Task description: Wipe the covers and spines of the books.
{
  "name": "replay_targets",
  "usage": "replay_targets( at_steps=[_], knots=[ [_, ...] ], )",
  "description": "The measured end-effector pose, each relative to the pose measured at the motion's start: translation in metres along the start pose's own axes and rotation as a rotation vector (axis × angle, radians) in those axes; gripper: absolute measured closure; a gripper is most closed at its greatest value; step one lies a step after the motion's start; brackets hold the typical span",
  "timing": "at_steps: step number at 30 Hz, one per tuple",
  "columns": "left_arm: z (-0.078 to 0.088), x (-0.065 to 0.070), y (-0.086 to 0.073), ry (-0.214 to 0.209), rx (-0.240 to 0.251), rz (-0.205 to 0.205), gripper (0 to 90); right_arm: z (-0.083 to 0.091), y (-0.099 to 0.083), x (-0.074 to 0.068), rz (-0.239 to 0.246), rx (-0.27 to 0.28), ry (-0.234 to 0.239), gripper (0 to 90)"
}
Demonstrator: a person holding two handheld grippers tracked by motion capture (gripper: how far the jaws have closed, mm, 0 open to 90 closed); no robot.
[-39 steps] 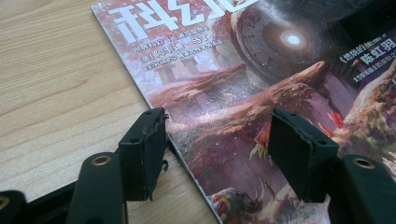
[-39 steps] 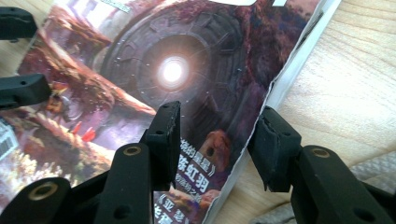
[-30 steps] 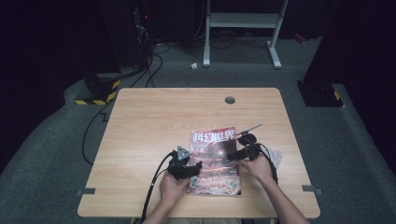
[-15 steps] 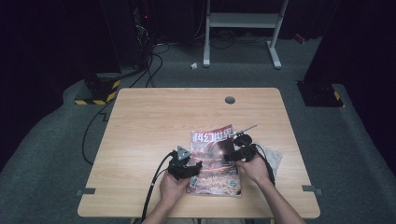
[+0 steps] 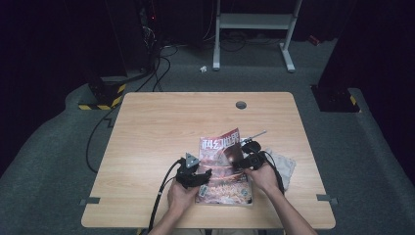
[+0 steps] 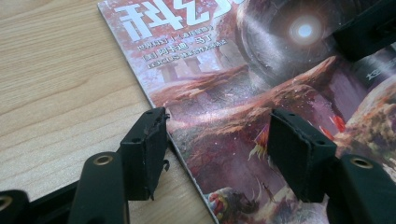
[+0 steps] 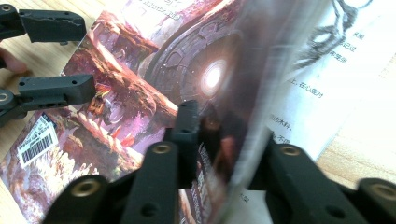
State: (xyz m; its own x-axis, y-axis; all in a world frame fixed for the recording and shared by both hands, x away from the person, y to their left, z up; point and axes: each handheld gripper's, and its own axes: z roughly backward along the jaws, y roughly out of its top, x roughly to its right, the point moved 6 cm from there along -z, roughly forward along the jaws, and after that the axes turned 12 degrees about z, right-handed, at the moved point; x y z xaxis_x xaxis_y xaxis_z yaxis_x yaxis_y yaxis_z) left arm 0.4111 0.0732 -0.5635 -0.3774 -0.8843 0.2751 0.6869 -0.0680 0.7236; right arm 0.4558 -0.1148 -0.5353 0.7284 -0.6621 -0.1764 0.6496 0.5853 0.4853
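Pinching the magazine [image 5: 222,166] cover's lifted right edge, right tool [image 7: 224,140] has jaws just closed in, cover between them, page underneath exposed. Left tool [image 6: 217,149] is released, jaws spread and straddling the magazine's left edge, pressing down near the spine. Magazine lies on the worktop [image 5: 161,127], near front edge, centre-right.

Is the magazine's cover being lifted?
Yes, the right gripper has the magazine cover's edge raised, baring the white page beneath.
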Motion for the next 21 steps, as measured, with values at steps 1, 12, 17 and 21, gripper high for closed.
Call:
replay_targets(
  at_steps=[1, 12, 17, 21],
  knots=[
    [0.0, 0.0, 0.0, -0.007, -0.002, -0.002, 36.1, 0.0, 0.0, 0.0, 0.003, 0.006, 0.005, 78.3],
    [0.003, -0.002, 0.002, -0.051, -0.083, 0.008, 21.6, 0.012, 0.003, -0.004, 0.027, 0.082, 0.057, 87.1],
    [0.005, -0.004, 0.003, -0.095, -0.099, 0.036, 18.9, 0.021, 0.007, -0.01, 0.034, 0.105, 0.065, 87.3],
    [0.007, -0.004, 0.002, -0.111, -0.115, 0.04, 16.0, 0.031, 0.013, -0.014, 0.048, 0.127, 0.075, 87.5]
  ],
)
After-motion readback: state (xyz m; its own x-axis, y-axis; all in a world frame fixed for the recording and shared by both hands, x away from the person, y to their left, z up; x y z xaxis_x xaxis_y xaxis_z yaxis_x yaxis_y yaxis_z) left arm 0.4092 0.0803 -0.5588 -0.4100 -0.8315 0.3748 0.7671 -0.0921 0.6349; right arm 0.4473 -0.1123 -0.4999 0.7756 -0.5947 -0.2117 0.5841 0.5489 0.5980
